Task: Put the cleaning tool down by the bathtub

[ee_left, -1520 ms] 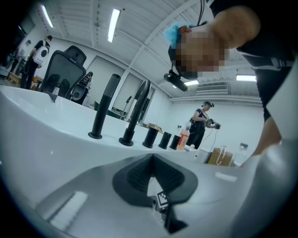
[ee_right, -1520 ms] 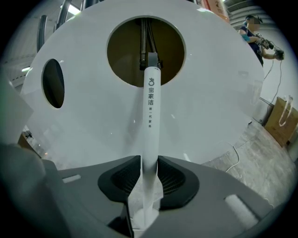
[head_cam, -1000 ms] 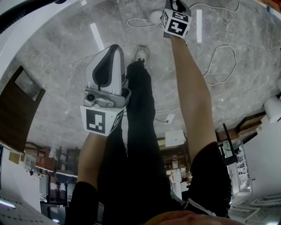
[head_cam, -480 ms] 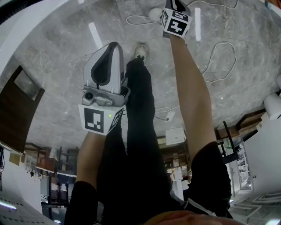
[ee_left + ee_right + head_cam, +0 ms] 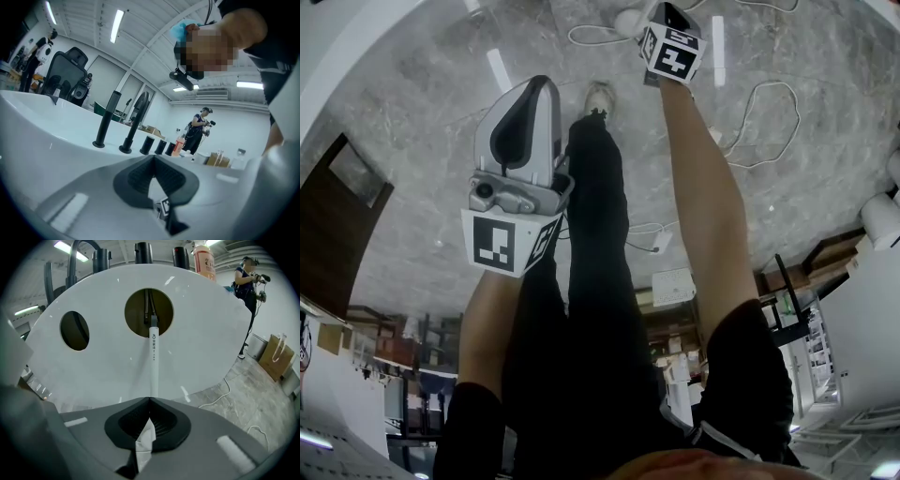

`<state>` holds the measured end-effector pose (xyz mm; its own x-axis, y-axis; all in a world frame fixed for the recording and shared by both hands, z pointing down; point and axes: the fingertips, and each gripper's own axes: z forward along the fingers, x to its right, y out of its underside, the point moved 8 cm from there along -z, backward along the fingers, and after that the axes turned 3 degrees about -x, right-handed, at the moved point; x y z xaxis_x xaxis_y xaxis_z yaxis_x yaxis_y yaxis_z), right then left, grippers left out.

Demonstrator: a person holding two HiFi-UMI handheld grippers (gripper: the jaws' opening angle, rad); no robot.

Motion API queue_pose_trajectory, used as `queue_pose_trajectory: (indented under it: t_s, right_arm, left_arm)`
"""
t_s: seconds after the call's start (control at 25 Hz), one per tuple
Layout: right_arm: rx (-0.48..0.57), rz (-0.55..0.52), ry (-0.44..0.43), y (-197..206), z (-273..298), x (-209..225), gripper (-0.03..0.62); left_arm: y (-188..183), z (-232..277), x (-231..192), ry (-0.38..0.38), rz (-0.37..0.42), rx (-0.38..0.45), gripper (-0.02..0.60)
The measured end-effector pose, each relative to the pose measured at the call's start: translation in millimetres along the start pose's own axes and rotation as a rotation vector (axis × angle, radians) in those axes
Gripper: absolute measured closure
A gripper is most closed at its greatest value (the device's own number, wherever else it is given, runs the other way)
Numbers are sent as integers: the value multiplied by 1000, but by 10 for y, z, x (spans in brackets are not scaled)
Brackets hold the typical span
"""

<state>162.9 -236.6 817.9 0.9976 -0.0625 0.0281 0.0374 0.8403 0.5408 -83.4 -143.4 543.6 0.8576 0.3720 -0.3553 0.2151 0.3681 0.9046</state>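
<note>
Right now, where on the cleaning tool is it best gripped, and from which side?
The cleaning tool's slim white handle, low on the straight shaft, from the side facing away from the bathtub: it stands upright close to the tub's wall, so only that side is free. The right gripper is shut on it.

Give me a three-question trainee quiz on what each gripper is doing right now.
1. True or false: the left gripper holds the cleaning tool.
2. The right gripper is shut on: A) nothing B) the cleaning tool C) a towel.
3. How many round holes show in the white panel?
Key: 1 false; 2 B; 3 two.
</note>
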Motion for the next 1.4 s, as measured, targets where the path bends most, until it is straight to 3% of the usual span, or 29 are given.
queue_pose_trajectory:
  t_s: [0.64,1.4]
  right_arm:
    - [-31,35,-4,142,-1160,-257,594]
    - [127,51,-39,-278,-3906,-834,594]
  left_arm:
    - [-783,-448,359,55,28,39,572]
    - [-2190,-1702,1139,141,37,122,572]
